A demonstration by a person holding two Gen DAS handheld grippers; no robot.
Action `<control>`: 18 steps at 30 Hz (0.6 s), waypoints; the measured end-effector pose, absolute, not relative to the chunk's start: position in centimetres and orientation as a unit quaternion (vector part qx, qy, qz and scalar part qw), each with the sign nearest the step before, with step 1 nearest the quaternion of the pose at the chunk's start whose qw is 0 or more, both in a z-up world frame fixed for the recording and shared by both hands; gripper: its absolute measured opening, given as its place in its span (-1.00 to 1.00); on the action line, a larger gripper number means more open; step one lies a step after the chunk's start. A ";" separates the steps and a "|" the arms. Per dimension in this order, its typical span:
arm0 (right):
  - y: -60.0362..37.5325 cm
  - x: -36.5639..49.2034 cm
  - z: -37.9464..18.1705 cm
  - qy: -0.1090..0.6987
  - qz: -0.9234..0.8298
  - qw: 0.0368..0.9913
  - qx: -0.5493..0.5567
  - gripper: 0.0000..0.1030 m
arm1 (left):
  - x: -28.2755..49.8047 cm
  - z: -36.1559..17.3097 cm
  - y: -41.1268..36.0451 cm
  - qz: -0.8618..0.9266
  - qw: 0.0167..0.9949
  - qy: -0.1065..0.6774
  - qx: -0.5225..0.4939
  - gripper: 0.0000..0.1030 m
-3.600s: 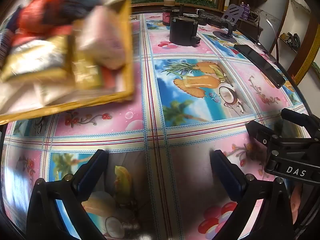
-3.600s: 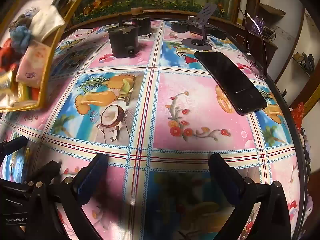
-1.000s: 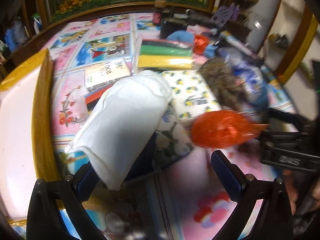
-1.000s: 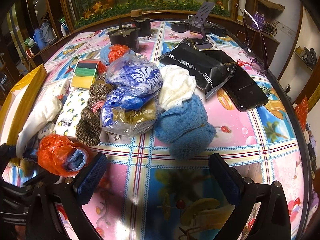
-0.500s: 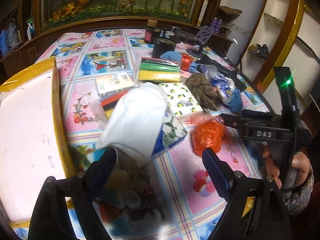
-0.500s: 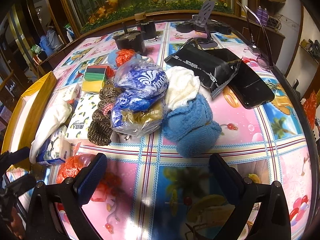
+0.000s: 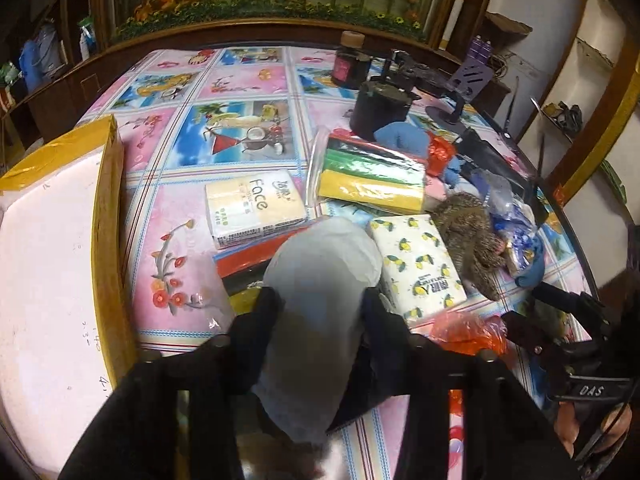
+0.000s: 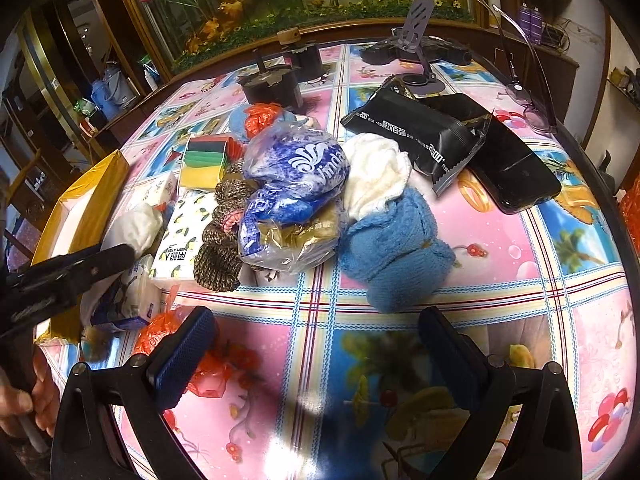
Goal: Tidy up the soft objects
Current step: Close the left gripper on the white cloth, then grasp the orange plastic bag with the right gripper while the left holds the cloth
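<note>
A rolled white cloth [image 7: 320,300] sits between the fingers of my left gripper [image 7: 320,312], whose jaws are closing and pinch it on both sides. It lies on a floral tissue pack at the near end of a heap of soft things: a lemon-print tissue pack [image 7: 416,264], a blue knitted cloth [image 8: 392,248], a blue-and-white plastic bag [image 8: 300,168], a white towel [image 8: 376,176] and a brown knit [image 8: 224,248]. My right gripper [image 8: 316,348] hovers open over the tablecloth, with a crumpled orange bag [image 8: 172,328] beside its left finger.
A yellow-rimmed box [image 7: 108,200] with a white inside stands at the left. A "Face" tissue pack [image 7: 252,208] and a striped sponge pack [image 7: 372,176] lie behind the cloth. A black packet [image 8: 416,132], phone [image 8: 516,176], glasses [image 8: 532,112] and black canister [image 8: 272,84] stand farther back.
The left jaws went from wide open to closed around the white cloth as the gripper came in over it. The right gripper stayed in place, open.
</note>
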State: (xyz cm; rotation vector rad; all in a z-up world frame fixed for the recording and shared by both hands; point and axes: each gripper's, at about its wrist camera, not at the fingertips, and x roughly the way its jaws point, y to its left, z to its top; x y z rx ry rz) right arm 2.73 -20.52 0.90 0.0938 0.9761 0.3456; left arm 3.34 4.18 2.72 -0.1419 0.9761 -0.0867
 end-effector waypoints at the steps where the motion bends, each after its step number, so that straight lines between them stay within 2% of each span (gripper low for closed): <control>1: -20.6 2.8 0.9 0.466 0.165 0.868 0.045 0.99 | 3.3 2.7 4.4 -0.039 0.884 0.461 -0.071 -0.47; 2: -20.6 2.8 0.9 0.466 0.166 0.868 0.046 0.99 | 3.3 2.7 4.7 -0.034 0.886 0.457 -0.072 -0.63; 3: -20.6 2.7 0.9 0.466 0.167 0.867 0.047 0.99 | 3.1 2.8 5.0 -0.032 0.886 0.455 -0.081 -0.67; 8: -20.7 2.4 1.4 0.454 0.176 0.872 0.053 0.99 | 1.1 4.2 6.4 -0.044 0.900 0.417 -0.118 -0.68; 12: -20.5 0.7 3.4 0.404 0.243 0.879 0.074 0.99 | -0.4 4.7 6.7 -0.037 0.907 0.406 -0.111 -0.68; 14: -19.5 -0.5 4.3 0.380 0.277 0.881 0.059 0.99 | -0.7 4.7 6.8 -0.032 0.908 0.404 -0.109 -0.68; 18: -16.4 -1.7 3.5 0.390 0.302 0.870 -0.009 0.99 | -1.2 4.6 6.6 -0.027 0.911 0.399 -0.100 -0.68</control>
